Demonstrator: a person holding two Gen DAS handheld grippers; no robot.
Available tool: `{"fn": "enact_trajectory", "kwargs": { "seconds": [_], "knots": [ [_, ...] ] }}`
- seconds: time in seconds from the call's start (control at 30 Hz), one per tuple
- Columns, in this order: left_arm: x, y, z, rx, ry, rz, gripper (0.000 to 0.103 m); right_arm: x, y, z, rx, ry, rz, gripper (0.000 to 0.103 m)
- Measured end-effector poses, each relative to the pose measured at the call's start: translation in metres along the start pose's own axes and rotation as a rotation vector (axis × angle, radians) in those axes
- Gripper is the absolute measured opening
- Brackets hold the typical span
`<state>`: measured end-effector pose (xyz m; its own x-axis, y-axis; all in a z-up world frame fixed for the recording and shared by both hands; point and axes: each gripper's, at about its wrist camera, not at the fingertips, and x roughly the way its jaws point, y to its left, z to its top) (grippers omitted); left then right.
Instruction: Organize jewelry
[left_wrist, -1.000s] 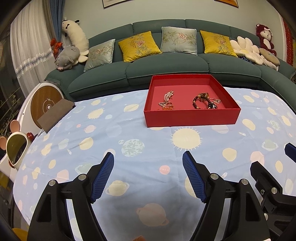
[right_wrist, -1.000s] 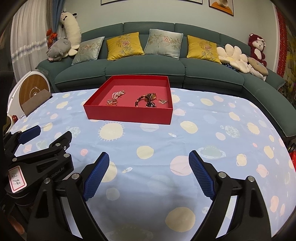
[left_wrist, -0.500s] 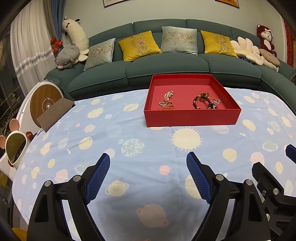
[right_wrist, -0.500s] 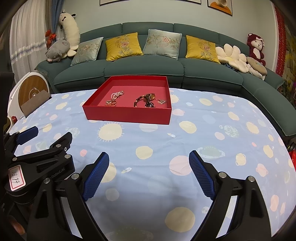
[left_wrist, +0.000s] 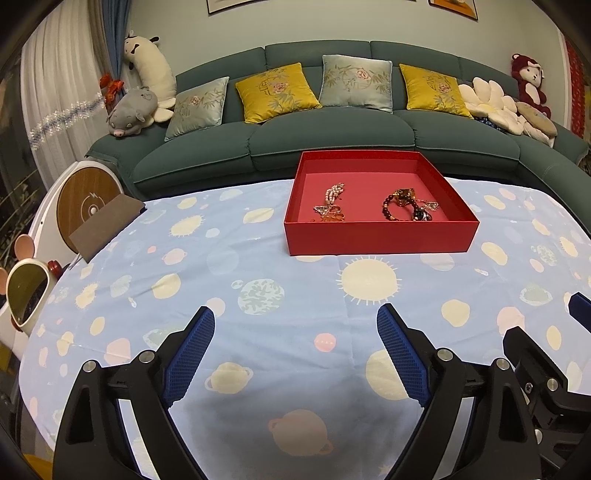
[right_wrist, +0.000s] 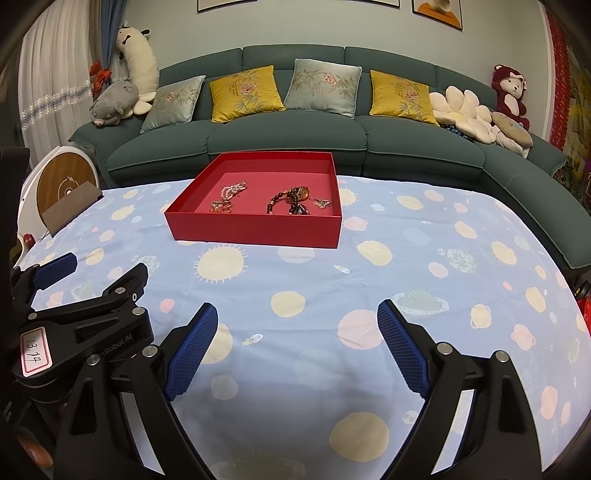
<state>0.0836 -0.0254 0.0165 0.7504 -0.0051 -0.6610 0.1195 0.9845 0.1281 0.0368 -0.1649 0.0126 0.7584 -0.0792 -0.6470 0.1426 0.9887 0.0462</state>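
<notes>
A red tray (left_wrist: 380, 238) stands at the far side of the table, well ahead of both grippers. Inside it lie a pearl bracelet (left_wrist: 334, 192), a dark bead bracelet (left_wrist: 391, 210) and a gold-orange piece (left_wrist: 330, 214). My left gripper (left_wrist: 295, 314) hovers over the tablecloth; its jaws are opening and nothing is between them. My right gripper (right_wrist: 297, 308) is open and empty beside it. The right wrist view shows the same tray (right_wrist: 255, 230), with the pearls (right_wrist: 232, 190) at its left and the dark beads (right_wrist: 277, 201) at its middle.
A blue tablecloth (left_wrist: 258, 258) printed with suns and planets covers the table. Behind it runs a green sofa (left_wrist: 332, 129) with cushions and plush toys. A round white device with a wooden face (left_wrist: 86, 206) and a small mirror (left_wrist: 27, 291) stand off the left edge.
The left gripper's jaws have spread wider apart. The right gripper and the jewelry in the tray have stayed as they were.
</notes>
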Motion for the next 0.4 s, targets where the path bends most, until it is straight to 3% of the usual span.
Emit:
{"fn": "enact_trajectory", "kwargs": {
  "seconds": [0.4],
  "knots": [
    [0.0009, -0.0005, 0.0007, -0.009, 0.008, 0.011, 0.087, -0.0033, 0.0002, 0.0001, 0.003, -0.013, -0.020, 0.091]
  ]
}}
